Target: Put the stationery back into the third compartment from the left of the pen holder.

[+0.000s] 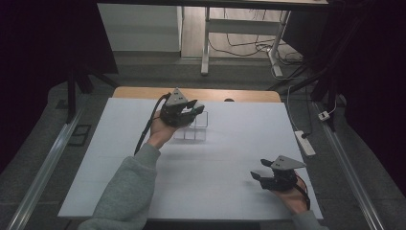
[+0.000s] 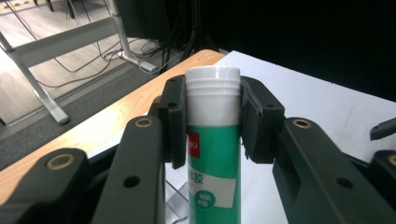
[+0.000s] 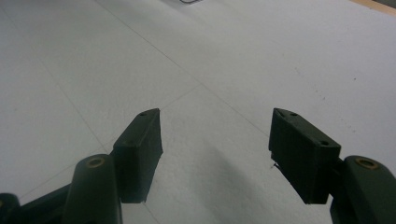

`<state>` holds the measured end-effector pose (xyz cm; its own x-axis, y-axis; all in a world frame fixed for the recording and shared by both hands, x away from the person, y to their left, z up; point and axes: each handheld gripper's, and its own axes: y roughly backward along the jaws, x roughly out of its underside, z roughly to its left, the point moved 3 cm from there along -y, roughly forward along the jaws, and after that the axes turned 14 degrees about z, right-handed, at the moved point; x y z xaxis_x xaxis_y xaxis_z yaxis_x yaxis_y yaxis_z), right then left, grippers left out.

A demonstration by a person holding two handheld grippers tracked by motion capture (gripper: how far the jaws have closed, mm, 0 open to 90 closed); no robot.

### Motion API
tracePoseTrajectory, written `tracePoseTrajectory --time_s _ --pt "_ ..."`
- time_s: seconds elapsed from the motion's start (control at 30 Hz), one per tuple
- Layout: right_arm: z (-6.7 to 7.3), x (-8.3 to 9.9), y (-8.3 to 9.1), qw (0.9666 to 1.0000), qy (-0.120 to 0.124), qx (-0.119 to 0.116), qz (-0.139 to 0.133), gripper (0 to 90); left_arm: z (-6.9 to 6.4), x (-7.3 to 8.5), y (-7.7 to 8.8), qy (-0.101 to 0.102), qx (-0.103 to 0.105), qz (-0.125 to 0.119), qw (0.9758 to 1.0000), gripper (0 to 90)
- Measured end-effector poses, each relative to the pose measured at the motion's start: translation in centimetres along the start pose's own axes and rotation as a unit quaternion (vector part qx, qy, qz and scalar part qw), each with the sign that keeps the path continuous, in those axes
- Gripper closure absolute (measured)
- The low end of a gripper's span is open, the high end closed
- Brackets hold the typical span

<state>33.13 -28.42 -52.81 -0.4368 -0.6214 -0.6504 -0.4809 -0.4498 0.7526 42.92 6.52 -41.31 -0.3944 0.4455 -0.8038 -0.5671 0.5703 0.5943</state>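
A green glue stick (image 2: 214,154) with a white cap stands upright between the jaws of my left gripper (image 2: 213,119), which is shut on it just below the cap. In the high view the left gripper (image 1: 189,111) hovers at the far middle of the white table, over a clear plastic organiser (image 1: 198,128) with square compartments. My right gripper (image 1: 258,173) stays low at the near right of the table. Its jaws stand apart in the right gripper view (image 3: 215,144) with nothing between them.
A white board (image 1: 215,158) covers the table, with a wooden edge (image 1: 143,92) at the back. Behind the table are a desk frame (image 1: 206,43) and loose cables on the floor. A power strip (image 1: 305,142) lies off the right side.
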Motion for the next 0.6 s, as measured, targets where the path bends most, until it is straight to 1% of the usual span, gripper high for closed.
tracePoseTrajectory --time_s 0.07,0.13,0.27,0.37,0.6 --pt "0.0 0.0 0.0 1.0 0.0 0.001 0.001 34.4 0.2 -0.1 -0.2 0.004 0.004 -0.001 1.0 64.5" --pt "0.0 0.0 -0.1 1.0 -0.001 0.0 0.0 34.4 0.4 -0.2 -0.4 0.002 0.002 -0.002 1.0 64.5" --pt "0.0 0.0 -0.1 1.0 0.0 0.001 0.002 34.4 0.9 -0.2 -1.0 0.009 0.0 0.002 1.0 64.5" --pt "0.0 0.0 -0.1 1.0 0.0 0.002 0.003 34.4 1.0 -0.2 -1.4 0.009 -0.002 0.006 0.9999 64.5" --pt "-0.1 0.1 -0.2 1.0 -0.002 0.003 0.005 34.5 1.1 -0.3 -2.5 0.012 0.002 0.012 0.9999 64.5"
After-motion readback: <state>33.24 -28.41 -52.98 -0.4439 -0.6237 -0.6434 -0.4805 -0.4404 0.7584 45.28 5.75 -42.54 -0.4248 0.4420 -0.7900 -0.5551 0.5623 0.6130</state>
